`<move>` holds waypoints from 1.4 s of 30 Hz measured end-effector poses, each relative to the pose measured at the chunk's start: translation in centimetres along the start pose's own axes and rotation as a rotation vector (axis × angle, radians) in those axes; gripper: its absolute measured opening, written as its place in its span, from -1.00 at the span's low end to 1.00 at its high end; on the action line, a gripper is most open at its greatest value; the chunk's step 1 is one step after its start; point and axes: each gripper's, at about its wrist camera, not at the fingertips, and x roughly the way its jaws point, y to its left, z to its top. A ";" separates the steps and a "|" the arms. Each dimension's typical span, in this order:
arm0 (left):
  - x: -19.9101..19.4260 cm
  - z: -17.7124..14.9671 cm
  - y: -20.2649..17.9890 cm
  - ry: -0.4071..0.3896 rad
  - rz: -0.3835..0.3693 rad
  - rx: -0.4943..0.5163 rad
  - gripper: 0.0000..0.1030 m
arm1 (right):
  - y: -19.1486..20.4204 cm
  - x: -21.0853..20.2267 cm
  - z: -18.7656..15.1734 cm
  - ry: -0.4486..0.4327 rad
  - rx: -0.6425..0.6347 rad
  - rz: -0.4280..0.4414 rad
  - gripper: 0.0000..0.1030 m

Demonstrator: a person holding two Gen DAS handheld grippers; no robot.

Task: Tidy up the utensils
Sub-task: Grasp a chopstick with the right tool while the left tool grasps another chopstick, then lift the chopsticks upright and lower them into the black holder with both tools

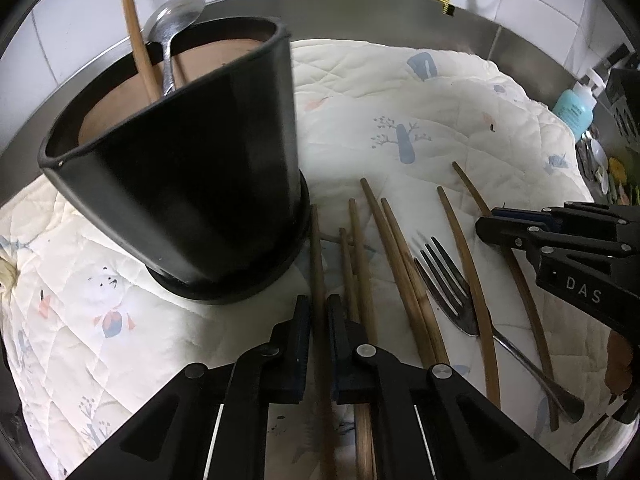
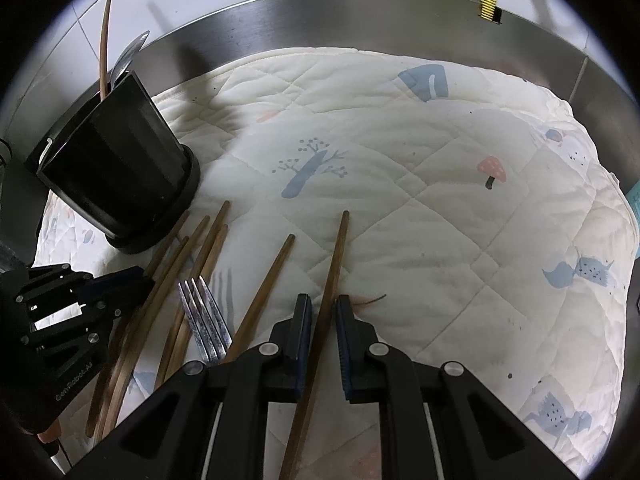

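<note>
Each tool, left (image 1: 318, 316) and right (image 2: 322, 316), straddles a chopstick, slightly open, fork (image 1: 444, 276) between.

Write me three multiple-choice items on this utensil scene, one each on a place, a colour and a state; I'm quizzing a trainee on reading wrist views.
1. Where is the spoon?
A. Standing in the holder
B. Flat on the cloth
C. In the right gripper

2. What colour is the utensil holder?
A. White
B. Black
C. Red

3. How does the fork lie?
A. Upright in the holder
B. Held in a gripper
C. Flat on the quilted cloth among chopsticks

Answers:
1 A, its bowl sticks up above the rim.
2 B, the walls are black.
3 C, it rests on the cloth, no jaws around it.
</note>
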 end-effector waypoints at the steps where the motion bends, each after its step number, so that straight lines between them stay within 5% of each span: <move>1: 0.0 0.0 0.1 -0.001 -0.009 -0.010 -0.87 | 0.0 0.1 0.1 0.001 -0.001 -0.002 -0.71; 15: -2.5 -1.0 2.0 -0.073 -0.122 -0.094 -0.88 | 0.7 -2.0 -0.6 -0.066 -0.021 0.001 -0.79; 42: -18.8 -3.3 5.7 -0.390 -0.220 -0.218 -0.88 | 4.6 -15.4 0.0 -0.364 -0.088 0.109 -0.82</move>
